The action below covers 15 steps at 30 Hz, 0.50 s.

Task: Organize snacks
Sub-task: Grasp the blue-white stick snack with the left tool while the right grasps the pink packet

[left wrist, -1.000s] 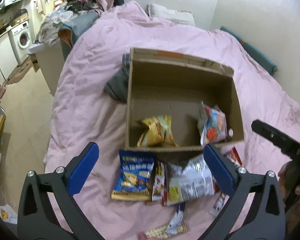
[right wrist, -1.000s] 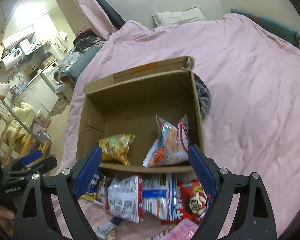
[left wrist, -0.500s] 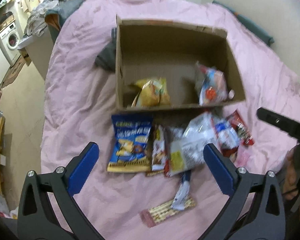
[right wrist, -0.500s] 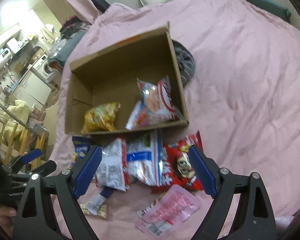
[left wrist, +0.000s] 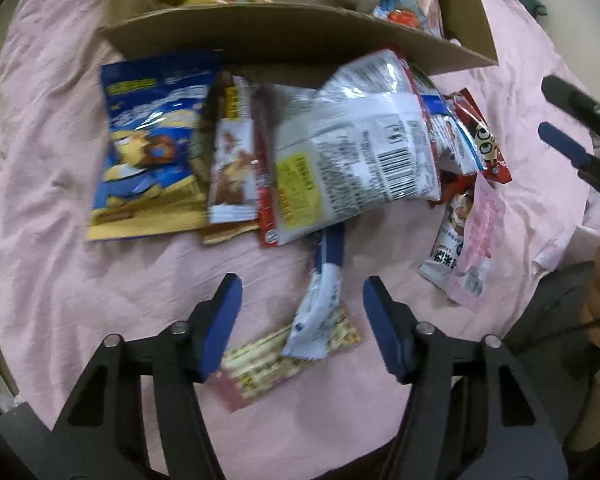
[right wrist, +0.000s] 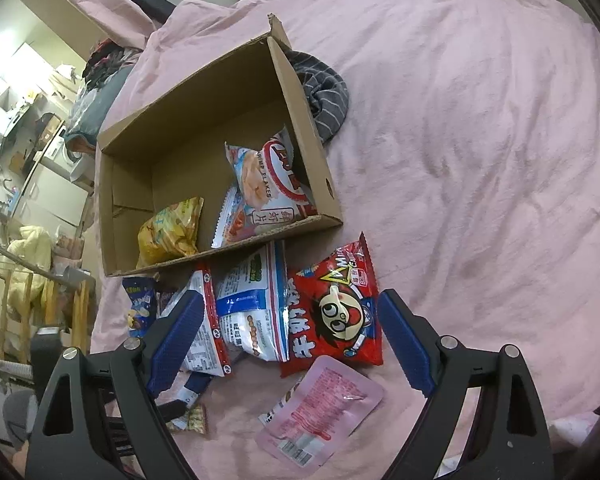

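Cardboard box (right wrist: 300, 120) on the bedspread (right wrist: 480, 140), two snack bags inside against its near wall. Striped cloth (right wrist: 326, 92) tucked behind the box's right wall. More packets (right wrist: 332, 316) spread in a row just before the box, overlapping. Flat pouch (right wrist: 320, 412) nearer still.

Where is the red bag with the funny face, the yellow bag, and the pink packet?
Red bag (right wrist: 334, 312), right wrist view, on the cartoon face.
Yellow bag (right wrist: 170, 232), right wrist view, middle of the bag, inside the box.
Pink packet (right wrist: 324, 406), right wrist view, its middle.
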Available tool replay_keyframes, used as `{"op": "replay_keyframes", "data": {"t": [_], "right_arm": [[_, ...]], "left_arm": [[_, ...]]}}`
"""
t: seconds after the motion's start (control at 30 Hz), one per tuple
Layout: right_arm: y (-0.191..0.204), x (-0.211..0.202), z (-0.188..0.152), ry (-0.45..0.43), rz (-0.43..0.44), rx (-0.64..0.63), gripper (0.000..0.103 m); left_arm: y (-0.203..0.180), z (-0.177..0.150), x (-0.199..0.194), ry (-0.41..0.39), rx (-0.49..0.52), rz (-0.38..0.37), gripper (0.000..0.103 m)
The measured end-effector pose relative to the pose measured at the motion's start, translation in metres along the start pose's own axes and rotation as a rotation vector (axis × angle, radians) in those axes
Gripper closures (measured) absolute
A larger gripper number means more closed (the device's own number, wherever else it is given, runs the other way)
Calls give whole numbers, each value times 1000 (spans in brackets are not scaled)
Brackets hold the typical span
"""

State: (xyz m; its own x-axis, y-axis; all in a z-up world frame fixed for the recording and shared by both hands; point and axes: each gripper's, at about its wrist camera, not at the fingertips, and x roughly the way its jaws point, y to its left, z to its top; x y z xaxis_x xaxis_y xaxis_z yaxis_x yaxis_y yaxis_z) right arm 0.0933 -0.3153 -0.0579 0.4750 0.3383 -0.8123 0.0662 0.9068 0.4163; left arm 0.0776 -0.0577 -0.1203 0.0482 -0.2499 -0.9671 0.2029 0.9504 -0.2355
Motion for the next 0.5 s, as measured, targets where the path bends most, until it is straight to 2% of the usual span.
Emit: {"op": "replay_keyframes", "data": {"t": [0.1, 0.17, 0.23, 0.37, 0.5], "right_arm": [[-1, 0, 0, 12, -7, 3, 13], [-4, 1, -1, 27, -5, 10, 13], [-9, 3, -5, 53, -8, 19, 13], [-20, 10, -18, 121, -9, 64, 13], [-29, 21, -34, 205, 14, 133, 13]], "left_arm": [[-9, 4, 8, 15, 15, -3, 45], [-14, 10, 15, 30, 30, 18, 57], [-17, 11, 23, 52, 37, 41, 87], [-19, 7, 21, 61, 36, 27, 89], [-22, -11, -1, 35, 47, -35, 89]]}}
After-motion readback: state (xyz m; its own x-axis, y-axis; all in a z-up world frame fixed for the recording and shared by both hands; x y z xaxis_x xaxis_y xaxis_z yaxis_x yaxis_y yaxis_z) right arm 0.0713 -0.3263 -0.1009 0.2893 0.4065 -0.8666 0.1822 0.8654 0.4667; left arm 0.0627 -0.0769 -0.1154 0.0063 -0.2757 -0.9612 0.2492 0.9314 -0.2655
